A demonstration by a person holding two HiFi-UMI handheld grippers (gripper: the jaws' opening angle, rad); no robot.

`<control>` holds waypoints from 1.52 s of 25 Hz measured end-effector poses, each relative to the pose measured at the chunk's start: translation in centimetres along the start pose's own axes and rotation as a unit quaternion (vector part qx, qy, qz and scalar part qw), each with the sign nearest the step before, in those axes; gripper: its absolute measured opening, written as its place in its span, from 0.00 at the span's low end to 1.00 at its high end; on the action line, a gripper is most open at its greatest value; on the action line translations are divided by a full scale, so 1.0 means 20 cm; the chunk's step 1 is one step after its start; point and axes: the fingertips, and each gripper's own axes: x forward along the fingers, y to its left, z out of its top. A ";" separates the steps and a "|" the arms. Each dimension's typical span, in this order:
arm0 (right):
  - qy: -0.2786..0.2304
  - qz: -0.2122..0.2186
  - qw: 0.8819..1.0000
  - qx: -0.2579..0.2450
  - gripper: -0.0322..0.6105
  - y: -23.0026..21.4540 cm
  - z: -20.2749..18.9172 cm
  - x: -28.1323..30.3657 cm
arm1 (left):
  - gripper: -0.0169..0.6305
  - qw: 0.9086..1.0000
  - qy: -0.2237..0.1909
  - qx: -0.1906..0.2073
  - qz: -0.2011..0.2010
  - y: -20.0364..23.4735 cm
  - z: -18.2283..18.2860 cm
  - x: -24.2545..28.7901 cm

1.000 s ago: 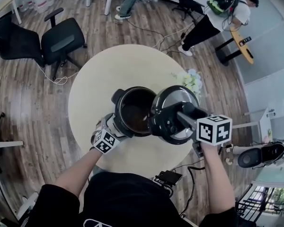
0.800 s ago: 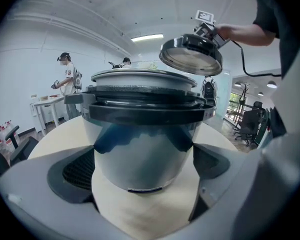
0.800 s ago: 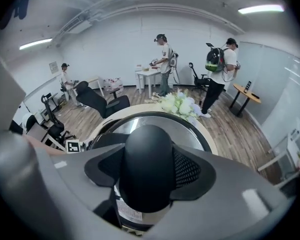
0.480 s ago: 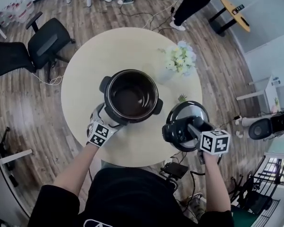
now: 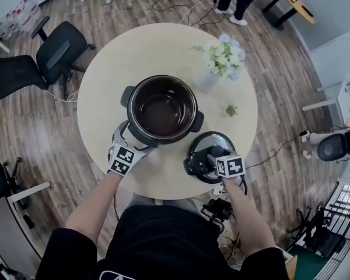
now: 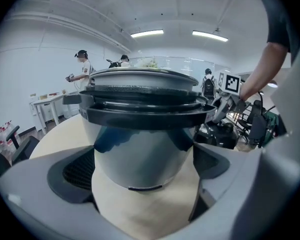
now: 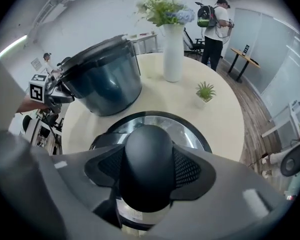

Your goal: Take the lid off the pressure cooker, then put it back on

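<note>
Nearest, the right tongs (image 5: 206, 160) pinch the black knob (image 7: 149, 154) of the lid (image 5: 223, 142), which seems to rest flat on the tabletop (image 5: 114, 69) close to its near edge. The open pressure cooker (image 5: 162, 108) stands just beyond, to the lid's far left. The left tongs (image 5: 132, 139) are spread about the cooker's near-left side. Farther off are a flower vase (image 5: 220, 63), office chairs (image 5: 61, 50) and a wooden floor (image 5: 41, 133).
</note>
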 end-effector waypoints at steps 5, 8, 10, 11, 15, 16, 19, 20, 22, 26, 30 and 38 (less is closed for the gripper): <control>-0.012 -0.002 1.000 -0.015 0.50 0.08 0.05 0.17 | 0.94 1.000 0.004 0.000 0.001 0.00 0.00 0.01; -0.028 -0.016 0.999 -0.024 0.50 0.09 0.07 0.22 | 0.94 1.000 0.007 -0.002 0.001 0.00 0.00 0.01; -0.039 -0.019 0.999 -0.022 0.50 0.09 0.08 0.23 | 0.94 1.000 0.007 -0.002 0.001 0.00 0.00 0.01; -0.043 -0.020 0.999 -0.021 0.50 0.09 0.09 0.24 | 0.94 1.000 0.007 -0.002 0.002 0.00 0.01 0.00; -0.036 -0.019 0.999 -0.024 0.51 0.09 0.09 0.24 | 0.94 1.000 0.008 -0.001 0.002 0.01 0.00 0.01; -0.031 -0.018 0.999 -0.023 0.51 0.09 0.09 0.24 | 0.94 1.000 0.008 -0.001 0.002 0.01 0.00 0.01; -0.019 -0.015 1.000 -0.016 0.51 0.09 0.08 0.25 | 0.94 1.000 0.010 -0.002 0.002 0.00 0.00 0.01; -0.015 -0.015 1.000 -0.016 0.51 0.09 0.08 0.25 | 0.94 1.000 0.009 -0.002 0.002 0.00 0.00 0.01; -0.012 -0.013 1.000 -0.016 0.51 0.09 0.08 0.25 | 0.94 1.000 0.009 -0.002 0.003 0.00 0.00 0.01; -0.009 -0.018 1.000 -0.013 0.51 0.09 0.08 0.25 | 0.94 1.000 0.009 -0.001 0.002 0.01 0.00 0.01; -0.002 -0.014 1.000 -0.012 0.50 0.09 0.09 0.25 | 0.94 1.000 0.010 0.000 0.003 0.01 0.00 0.01; 0.013 -0.010 1.000 0.009 0.49 -0.03 0.11 0.09 | 0.94 1.000 0.015 -0.001 0.002 0.01 0.00 0.01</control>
